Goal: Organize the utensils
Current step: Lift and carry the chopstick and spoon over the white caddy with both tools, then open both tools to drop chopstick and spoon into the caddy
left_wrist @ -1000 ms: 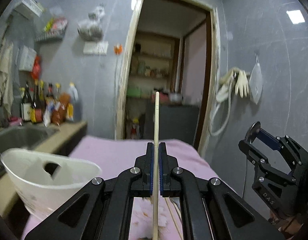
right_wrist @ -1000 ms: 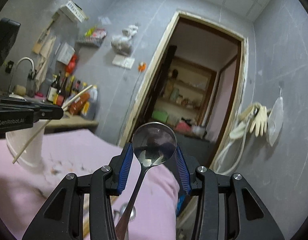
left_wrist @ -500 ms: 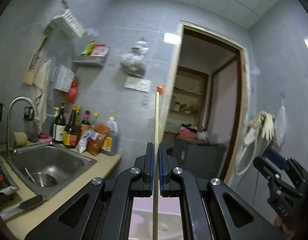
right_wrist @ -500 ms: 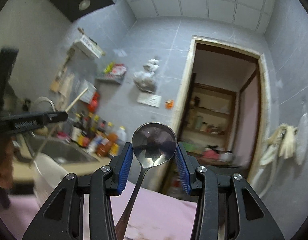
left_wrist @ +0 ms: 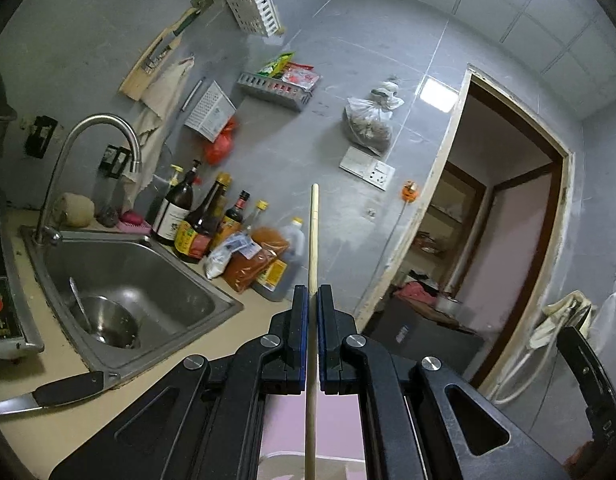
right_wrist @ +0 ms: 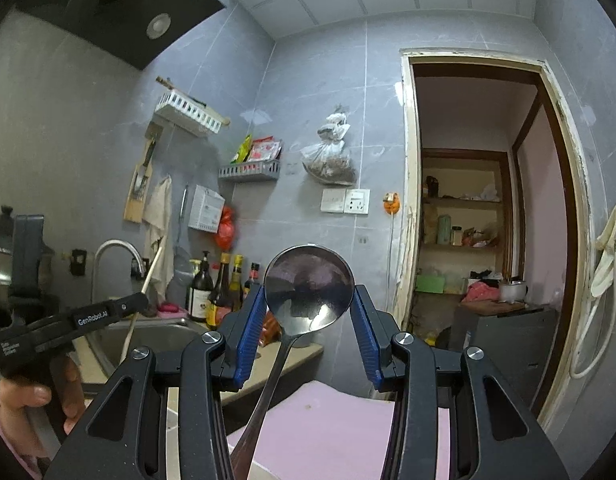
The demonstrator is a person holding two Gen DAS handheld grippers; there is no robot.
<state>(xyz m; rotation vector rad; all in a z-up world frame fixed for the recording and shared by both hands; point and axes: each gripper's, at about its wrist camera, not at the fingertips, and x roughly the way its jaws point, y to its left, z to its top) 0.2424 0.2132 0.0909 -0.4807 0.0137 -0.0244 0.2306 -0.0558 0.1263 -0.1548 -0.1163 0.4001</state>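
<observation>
My left gripper (left_wrist: 312,292) is shut on a pale wooden chopstick (left_wrist: 313,236) that points up past its tips; the same gripper (right_wrist: 141,300) and chopstick (right_wrist: 149,276) show at the left of the right wrist view, held by a hand. My right gripper (right_wrist: 308,300) is shut on the bowl of a steel spoon (right_wrist: 308,292), whose handle runs down between the jaws. Both are raised high and tilted up at the wall. The white utensil holder is out of view.
A steel sink (left_wrist: 119,280) with a bowl in it and a tap (left_wrist: 87,160) lies at the left. Sauce bottles (left_wrist: 203,220) stand behind it. A knife (left_wrist: 47,394) lies on the counter edge. A pink-covered table (right_wrist: 340,428) is below. An open doorway (right_wrist: 480,220) is at the right.
Both grippers have lifted and tilted upward, still holding the chopstick and the spoon. The white holder and most of the pink table have dropped out of view.
</observation>
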